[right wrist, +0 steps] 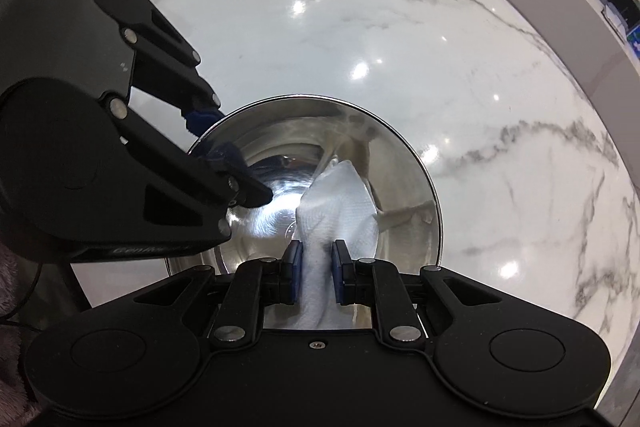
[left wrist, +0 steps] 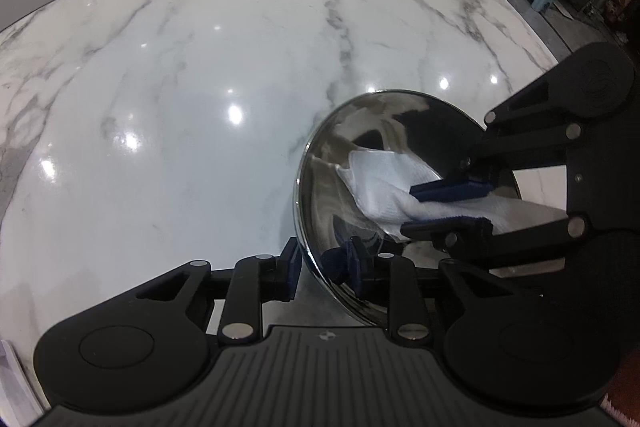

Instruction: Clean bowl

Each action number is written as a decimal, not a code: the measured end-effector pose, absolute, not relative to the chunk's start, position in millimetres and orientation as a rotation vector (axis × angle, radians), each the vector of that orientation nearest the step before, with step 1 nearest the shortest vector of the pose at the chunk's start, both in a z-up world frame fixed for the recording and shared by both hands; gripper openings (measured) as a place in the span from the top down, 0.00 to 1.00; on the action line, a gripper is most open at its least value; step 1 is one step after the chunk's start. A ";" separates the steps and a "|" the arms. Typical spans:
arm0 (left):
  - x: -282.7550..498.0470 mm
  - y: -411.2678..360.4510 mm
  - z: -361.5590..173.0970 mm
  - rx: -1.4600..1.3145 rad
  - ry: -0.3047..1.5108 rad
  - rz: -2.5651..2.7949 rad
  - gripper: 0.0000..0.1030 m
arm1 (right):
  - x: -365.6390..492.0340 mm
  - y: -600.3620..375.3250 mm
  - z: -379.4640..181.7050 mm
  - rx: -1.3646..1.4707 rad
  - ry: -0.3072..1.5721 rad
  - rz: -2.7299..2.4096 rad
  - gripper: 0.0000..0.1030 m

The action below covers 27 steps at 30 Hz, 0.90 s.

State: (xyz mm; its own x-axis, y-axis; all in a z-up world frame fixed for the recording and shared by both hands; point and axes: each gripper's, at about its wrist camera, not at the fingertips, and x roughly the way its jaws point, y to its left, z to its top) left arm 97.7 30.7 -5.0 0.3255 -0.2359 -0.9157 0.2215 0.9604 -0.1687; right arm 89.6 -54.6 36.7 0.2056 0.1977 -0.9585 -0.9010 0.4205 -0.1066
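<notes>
My left gripper (left wrist: 324, 263) fingers pinch the bowl (left wrist: 320, 203) rim; my right gripper (right wrist: 316, 269) fingers pinch the white cloth (right wrist: 340, 211) inside it.

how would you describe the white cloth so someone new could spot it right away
Start at the white marble table, then find the shiny steel bowl on it. Inside, the crumpled white paper towel is pinched by the right tool. It is the only soft, matte white thing in the mirror-like bowl; the left tool grips the rim.
</notes>
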 end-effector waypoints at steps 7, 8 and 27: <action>97.7 31.2 -4.4 -0.013 1.189 -0.290 0.80 | 89.6 -52.7 37.6 -0.785 1.107 0.898 0.87; 97.8 31.2 -4.2 -0.013 1.188 -0.289 0.81 | 89.8 -52.5 37.8 -0.772 1.117 0.904 0.87; 99.1 31.3 -2.4 -0.004 1.174 -0.287 0.83 | 81.7 -42.7 38.4 -0.803 1.154 0.928 0.87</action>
